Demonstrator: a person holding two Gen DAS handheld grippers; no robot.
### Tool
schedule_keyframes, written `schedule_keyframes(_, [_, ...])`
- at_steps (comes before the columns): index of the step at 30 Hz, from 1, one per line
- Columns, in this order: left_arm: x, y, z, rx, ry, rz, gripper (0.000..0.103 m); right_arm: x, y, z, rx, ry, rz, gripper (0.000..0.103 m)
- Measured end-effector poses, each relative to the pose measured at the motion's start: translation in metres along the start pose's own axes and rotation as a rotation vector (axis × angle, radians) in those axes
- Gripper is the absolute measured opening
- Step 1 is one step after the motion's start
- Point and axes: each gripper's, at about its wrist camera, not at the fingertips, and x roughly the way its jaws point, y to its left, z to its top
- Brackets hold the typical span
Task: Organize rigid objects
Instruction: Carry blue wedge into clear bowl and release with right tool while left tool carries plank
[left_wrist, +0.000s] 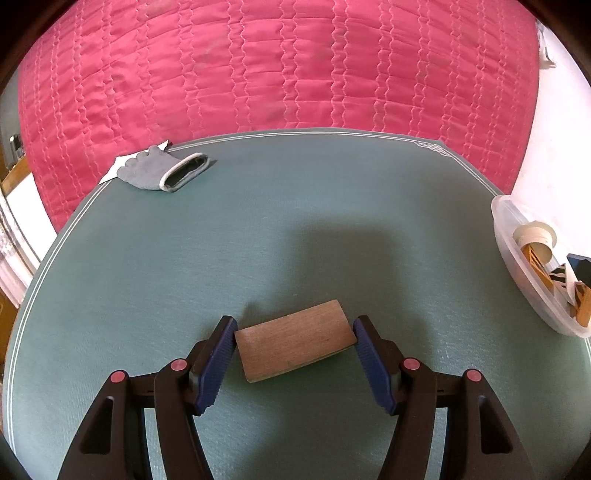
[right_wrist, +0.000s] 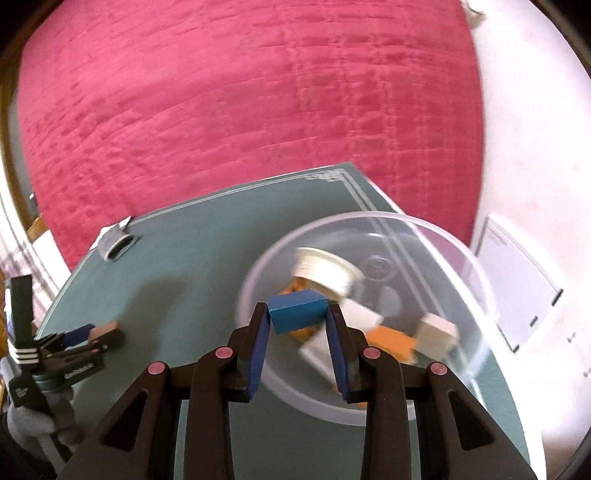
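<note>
My left gripper (left_wrist: 294, 328) is open around a flat brown wooden block (left_wrist: 293, 345) that lies on the green mat (left_wrist: 258, 229); its blue pads sit at the block's two ends. It also shows at the left of the right wrist view (right_wrist: 98, 332). My right gripper (right_wrist: 297, 314) is shut on a blue block (right_wrist: 297, 311) and holds it above a clear plastic bowl (right_wrist: 443, 243). The bowl holds a white tape roll (right_wrist: 325, 271) and several white and orange blocks. The bowl also shows at the right edge of the left wrist view (left_wrist: 517, 258).
A grey glove (left_wrist: 162, 171) lies on a white paper at the mat's far left corner. A pink quilted bed cover (left_wrist: 277, 74) lies beyond the mat. A white sheet (right_wrist: 517, 288) lies on the floor to the right.
</note>
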Motion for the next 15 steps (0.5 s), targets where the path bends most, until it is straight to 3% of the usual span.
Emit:
schedule_keyframes(6, [0.002, -0.005, -0.003, -0.002, 0.032, -0.026, 0.068, -0.007, -0.027, 0.001, 0.06, -0.034, -0.045, 0.042])
schedule_keyframes(15, [-0.005, -0.02, -0.001, 0.008, 0.038, -0.074, 0.068, -0.023, -0.051, -0.009, 0.051, -0.078, -0.144, 0.042])
